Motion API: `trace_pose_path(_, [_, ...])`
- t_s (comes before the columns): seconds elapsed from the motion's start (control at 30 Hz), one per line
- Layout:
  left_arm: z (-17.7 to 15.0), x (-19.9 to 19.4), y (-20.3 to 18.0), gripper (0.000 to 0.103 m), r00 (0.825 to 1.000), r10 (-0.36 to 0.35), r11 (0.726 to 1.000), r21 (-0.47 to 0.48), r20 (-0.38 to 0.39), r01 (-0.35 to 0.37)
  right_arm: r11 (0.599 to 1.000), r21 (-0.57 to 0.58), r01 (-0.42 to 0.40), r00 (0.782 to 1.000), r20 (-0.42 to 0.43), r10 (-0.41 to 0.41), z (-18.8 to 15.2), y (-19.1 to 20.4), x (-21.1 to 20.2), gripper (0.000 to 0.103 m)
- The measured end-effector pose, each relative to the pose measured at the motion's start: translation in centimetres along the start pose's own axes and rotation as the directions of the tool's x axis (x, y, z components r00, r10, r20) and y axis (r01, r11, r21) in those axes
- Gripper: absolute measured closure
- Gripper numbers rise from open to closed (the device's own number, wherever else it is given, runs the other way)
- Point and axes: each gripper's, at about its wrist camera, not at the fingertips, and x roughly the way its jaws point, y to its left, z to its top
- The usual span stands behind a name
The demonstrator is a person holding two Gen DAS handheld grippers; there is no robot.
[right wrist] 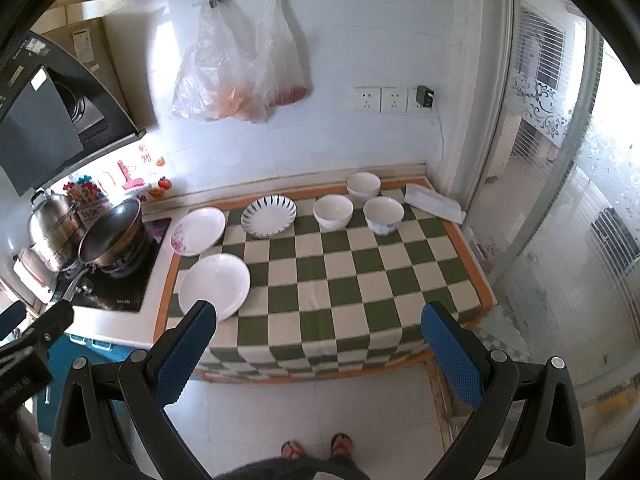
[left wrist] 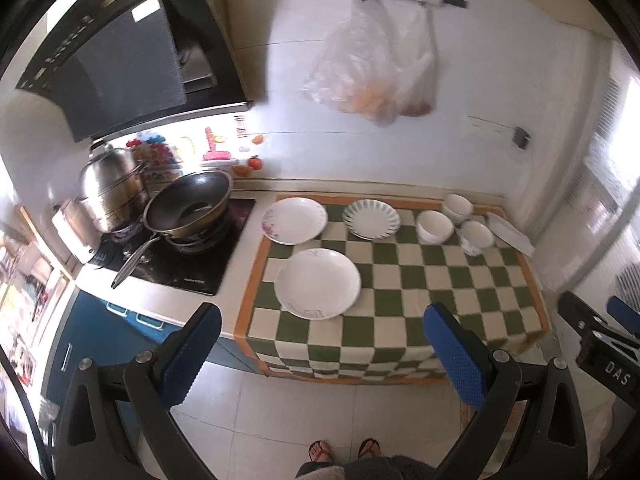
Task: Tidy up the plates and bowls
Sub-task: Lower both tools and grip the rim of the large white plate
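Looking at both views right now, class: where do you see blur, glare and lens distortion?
Left wrist view: the hanging plastic bags and the range hood are smeared by blur, and the wall under the hood glares white. Right wrist view: sharper, but bright light washes out the window at right. Both views: the fisheye bends the checkered cloth and wall lines, and dark corners ring the frame.

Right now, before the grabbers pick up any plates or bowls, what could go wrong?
1. The plain white plate lies near the front left corner of the green-and-cream checked cloth, so a nudge could push it off.
2. The three white bowls stand close together; reaching for one might knock another.
3. The floral-edged white plate lies beside the dark wok on the stove, so a wide swing could hit it.
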Motion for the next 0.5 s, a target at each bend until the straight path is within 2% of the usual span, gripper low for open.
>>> trace_pose_path(0.1, [0.0,2.6,0.8,0.0,0.996,0.082,0.996,-0.04,0.021,-0.081,0.998,-0.06,-0.013,0.999,0.03,0.015,0.2,0.2,2.9,0.0])
trace_pose_path(0.17, [-0.3,5.0,1.5,0.0,0.989,0.147,0.987,-0.066,0.023,-0.146,0.994,-0.096,-0.044,0.999,0.003,0.045,0.3,0.6,6.2,0.0])
trace_pose_path(0.23, [-0.7,7.8,2.0,0.0,0.987,0.162,0.984,-0.072,0.001,-0.162,0.989,-0.113,-0.091,0.995,-0.04,0.087,0.1,1.1,9.0,0.0])
trace_pose_path(0.33, [-1.3,12.6,2.9,0.0,0.982,0.178,0.982,-0.06,-0.063,-0.182,0.979,-0.138,-0.15,0.985,-0.111,0.136,0.0,2.7,15.2,0.0])
trace_pose_path(0.5, [-1.9,22.4,5.1,0.0,0.958,0.205,0.977,-0.01,-0.201,-0.211,0.967,-0.14,-0.211,0.955,-0.243,0.173,-0.3,5.9,25.6,0.0])
